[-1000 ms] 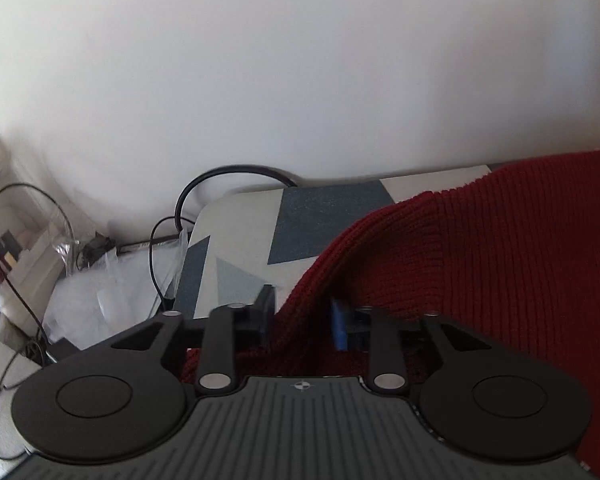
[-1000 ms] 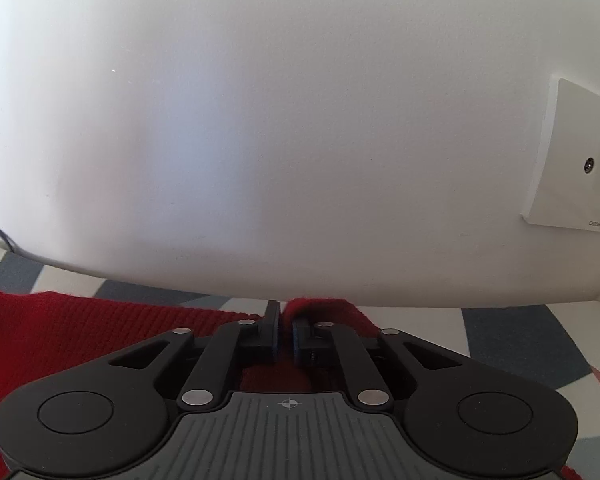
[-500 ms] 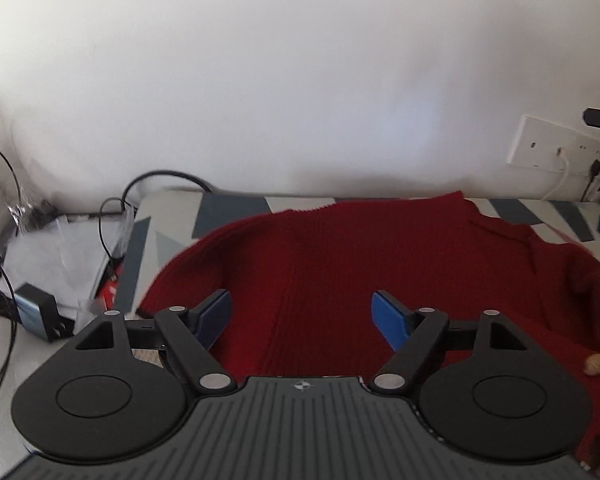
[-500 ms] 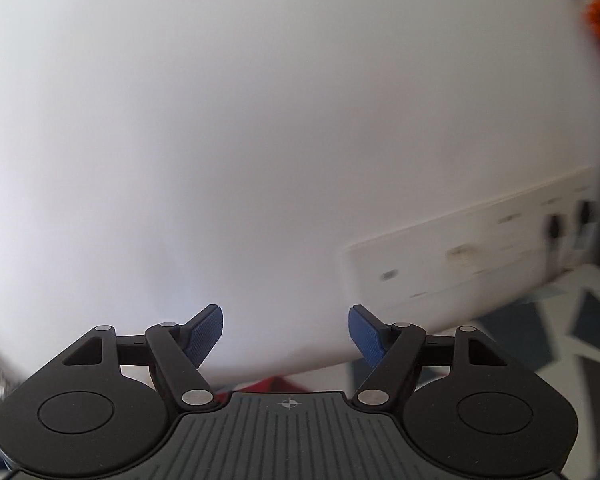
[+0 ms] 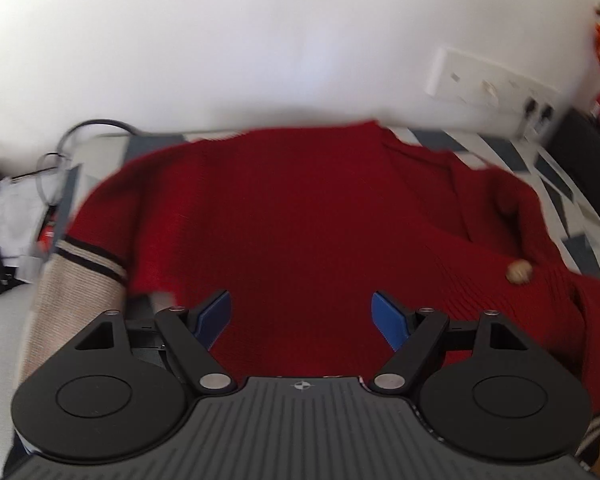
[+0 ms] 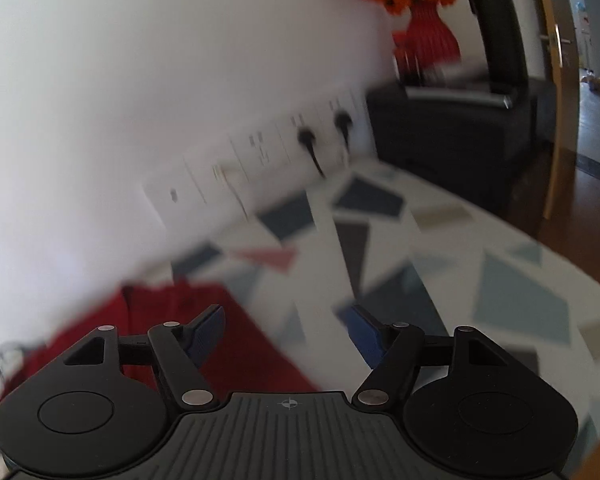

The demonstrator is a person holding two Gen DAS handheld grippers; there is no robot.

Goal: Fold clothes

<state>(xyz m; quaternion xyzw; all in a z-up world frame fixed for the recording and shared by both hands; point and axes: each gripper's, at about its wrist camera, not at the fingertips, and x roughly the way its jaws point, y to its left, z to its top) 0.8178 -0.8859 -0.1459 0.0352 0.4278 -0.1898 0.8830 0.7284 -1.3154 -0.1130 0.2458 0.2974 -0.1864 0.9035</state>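
A dark red knitted sweater (image 5: 292, 216) lies spread on the patterned table, its far edge near the wall. A beige cuff with dark stripes (image 5: 72, 280) lies at its left, and a beige button (image 5: 519, 272) at its right. My left gripper (image 5: 302, 316) is open and empty, above the sweater's near part. In the right wrist view only a red corner of the sweater (image 6: 228, 336) shows at lower left. My right gripper (image 6: 286, 330) is open and empty, over the sweater's right edge and the bare tablecloth.
The table (image 6: 500, 288) has a white cloth with grey and blue triangles. Wall sockets with plugs (image 6: 312, 136) run along the wall. A black box (image 6: 452, 136) with a red vase of orange flowers (image 6: 424, 28) stands at far right. Cables and papers (image 5: 16, 208) lie left.
Both grippers let go of the sweater, opened and pulled back. The left view now takes in the whole sweater. The right gripper has swung to the right, toward the sockets and the black box.
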